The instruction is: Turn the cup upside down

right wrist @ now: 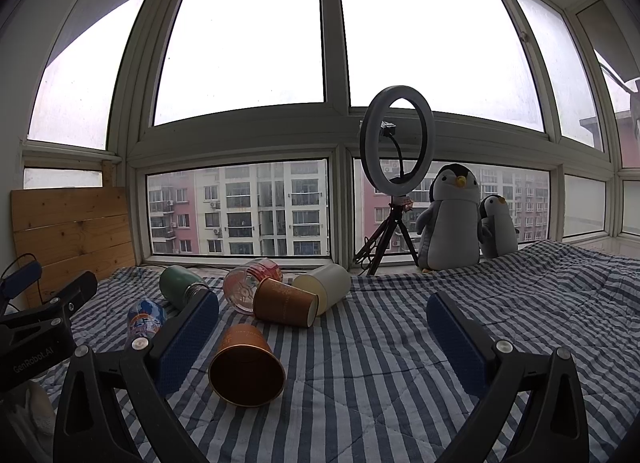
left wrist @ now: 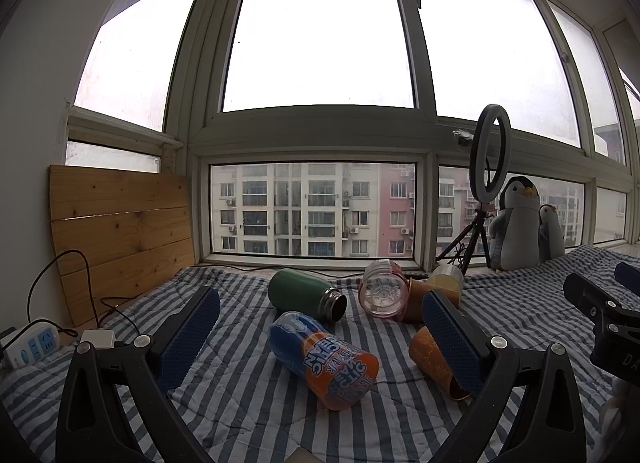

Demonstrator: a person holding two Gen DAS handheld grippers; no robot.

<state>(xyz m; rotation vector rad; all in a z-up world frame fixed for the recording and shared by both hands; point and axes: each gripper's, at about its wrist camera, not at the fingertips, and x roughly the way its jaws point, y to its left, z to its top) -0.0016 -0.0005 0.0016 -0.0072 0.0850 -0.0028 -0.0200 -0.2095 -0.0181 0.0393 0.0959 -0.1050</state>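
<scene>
An orange paper cup (right wrist: 245,367) lies on its side on the striped blanket, its open mouth toward me; in the left wrist view the cup (left wrist: 434,357) is partly behind the right finger. A second brown paper cup (right wrist: 285,302) lies on its side farther back. My right gripper (right wrist: 323,339) is open and empty, the orange cup just right of its left finger. My left gripper (left wrist: 320,337) is open and empty, with a blue and orange bottle (left wrist: 325,359) lying between its fingers, untouched.
A green flask (left wrist: 305,297), a clear pink cup (left wrist: 382,295) and a cream cylinder (right wrist: 325,290) lie on the blanket (right wrist: 400,363) near the window. A ring light on a tripod (right wrist: 396,167) and two plush penguins (right wrist: 452,219) stand at the sill. A power strip (left wrist: 32,347) and wood board (left wrist: 120,231) sit left.
</scene>
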